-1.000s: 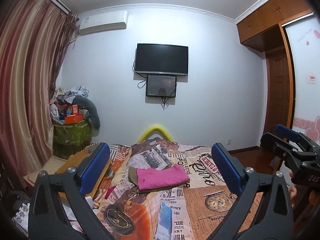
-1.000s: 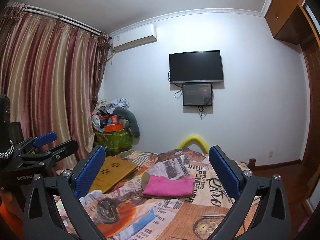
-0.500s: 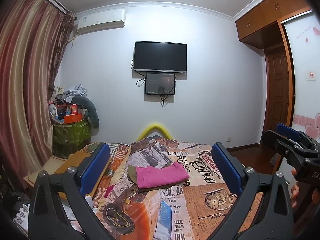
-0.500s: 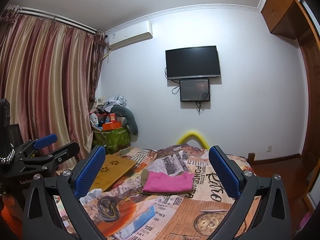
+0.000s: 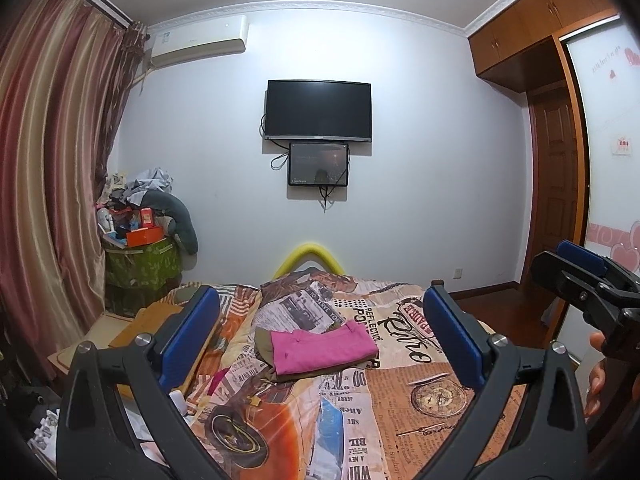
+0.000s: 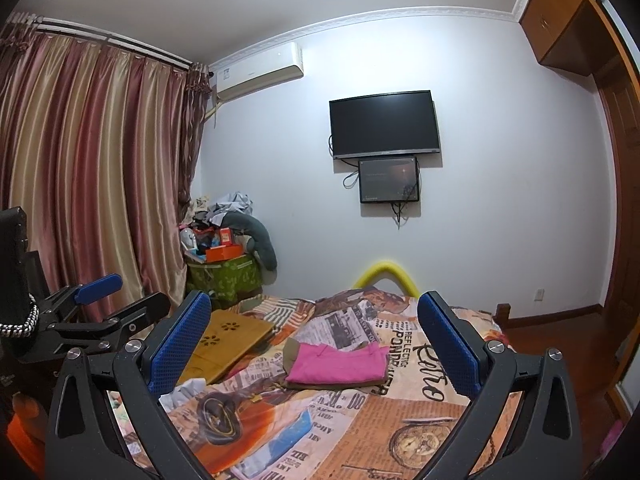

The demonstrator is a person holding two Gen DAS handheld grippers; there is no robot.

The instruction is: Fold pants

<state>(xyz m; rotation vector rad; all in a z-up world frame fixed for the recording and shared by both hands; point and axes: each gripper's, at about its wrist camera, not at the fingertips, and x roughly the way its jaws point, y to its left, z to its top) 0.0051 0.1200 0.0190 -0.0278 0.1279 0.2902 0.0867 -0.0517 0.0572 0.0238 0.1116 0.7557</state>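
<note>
The pink pants lie folded into a neat rectangle near the middle of the bed, resting on top of an olive-brown garment whose edge sticks out on the left and along the front. From my right side the same pants sit between my 2 blue pads, farther away on the printed cover. My left gripper is spread wide and holds nothing, raised above the near part of the bed and well apart from the pants. My right gripper is equally wide apart and empty, also held in the air short of the pants. In the left view my other gripper shows at the right edge with fingertips of my hand beside it. Left of the pants a wooden board lies on the cover. Beyond the foot of the bed a yellow foam arch stands up, and on the wall above it hang a TV and a smaller screen. A cluttered green box sits in the corner by the curtain.
</note>
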